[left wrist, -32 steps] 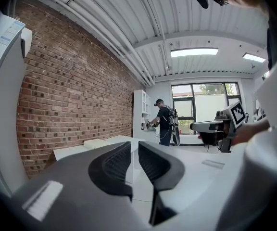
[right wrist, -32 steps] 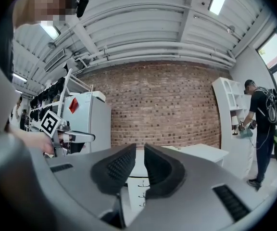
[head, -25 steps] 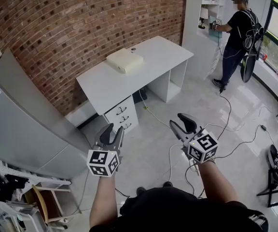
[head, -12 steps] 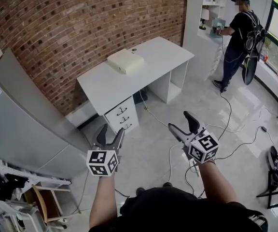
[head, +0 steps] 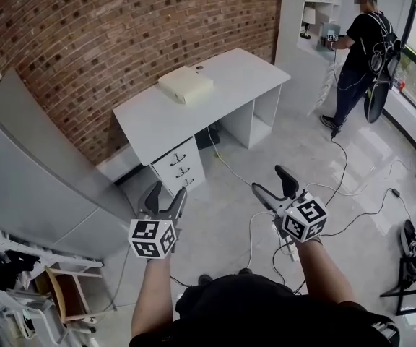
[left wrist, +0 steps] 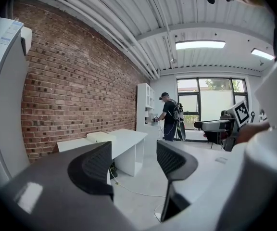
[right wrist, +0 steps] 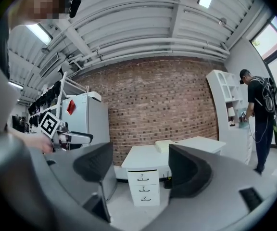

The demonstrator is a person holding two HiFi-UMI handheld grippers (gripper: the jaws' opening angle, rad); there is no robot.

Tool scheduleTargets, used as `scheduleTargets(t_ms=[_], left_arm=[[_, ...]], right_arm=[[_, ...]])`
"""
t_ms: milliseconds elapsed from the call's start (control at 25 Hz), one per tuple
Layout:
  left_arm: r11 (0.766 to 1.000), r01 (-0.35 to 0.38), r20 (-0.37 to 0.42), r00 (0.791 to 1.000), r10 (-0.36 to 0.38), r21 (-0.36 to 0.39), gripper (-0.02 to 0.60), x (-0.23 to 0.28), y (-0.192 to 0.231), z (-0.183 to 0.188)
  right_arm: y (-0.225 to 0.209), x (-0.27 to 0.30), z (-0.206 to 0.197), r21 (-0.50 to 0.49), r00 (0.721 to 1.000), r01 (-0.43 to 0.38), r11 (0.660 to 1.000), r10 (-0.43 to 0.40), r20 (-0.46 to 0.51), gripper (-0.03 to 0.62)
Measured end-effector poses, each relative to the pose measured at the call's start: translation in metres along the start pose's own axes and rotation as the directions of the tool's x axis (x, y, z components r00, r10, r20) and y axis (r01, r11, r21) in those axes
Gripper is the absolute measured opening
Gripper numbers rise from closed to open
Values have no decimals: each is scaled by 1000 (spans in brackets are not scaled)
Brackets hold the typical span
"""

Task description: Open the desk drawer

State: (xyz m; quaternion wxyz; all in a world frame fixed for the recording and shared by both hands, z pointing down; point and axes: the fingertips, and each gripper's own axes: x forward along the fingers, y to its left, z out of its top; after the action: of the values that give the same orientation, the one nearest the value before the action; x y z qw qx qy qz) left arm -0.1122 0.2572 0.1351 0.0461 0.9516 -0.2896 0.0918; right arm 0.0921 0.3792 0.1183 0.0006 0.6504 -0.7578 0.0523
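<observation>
Jaws are wider than a second ago: left gripper (head: 166, 192) is standing wide, right gripper (head: 269, 179) is opening, both empty. The drawers (head: 179, 166), far off under the desk (head: 215, 85) at its left end, are sitting shut. Approach, grip and pull are all remaining.

**Drawers Hidden by a Jaw, Room Cut at the Edges**

From the head view the white three-drawer stack (head: 179, 168) under the white rectangular desk (head: 193, 100) shows its fronts, but the dark handles are too small to tell their shape. In the left gripper view the dark left-hand jaw of the left gripper (left wrist: 133, 150) covers the desk's near end, so the stack is hidden there. The tall grey metal cabinet (head: 27, 172) runs off the head view's left edge. A black framed stand (head: 414, 255) is cut by the right edge, and what it is cannot be told. What the standing person in black clothes (head: 360, 45) holds is too small to make out.
</observation>
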Motion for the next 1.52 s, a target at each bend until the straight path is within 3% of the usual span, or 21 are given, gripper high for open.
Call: scheduleTargets(t_ms=[360, 640, 1000, 1520], left_arm=[[1000, -29, -19, 999, 29, 6, 279, 7, -32, -1], [999, -28, -58, 998, 27, -21, 278, 21, -24, -14], [997, 9, -79, 997, -15, -80, 278, 69, 12, -27], [991, 48, -95, 994, -60, -124, 278, 168, 109, -25]], right_arm=[[-25, -28, -11, 34, 999, -34, 999, 34, 5, 327], [-36, -14, -25, 57, 998, -50, 997, 51, -20, 327], [-63, 29, -41, 84, 997, -22, 996, 28, -72, 327], [-91, 164, -44, 102, 990, -46, 994, 59, -131, 327]])
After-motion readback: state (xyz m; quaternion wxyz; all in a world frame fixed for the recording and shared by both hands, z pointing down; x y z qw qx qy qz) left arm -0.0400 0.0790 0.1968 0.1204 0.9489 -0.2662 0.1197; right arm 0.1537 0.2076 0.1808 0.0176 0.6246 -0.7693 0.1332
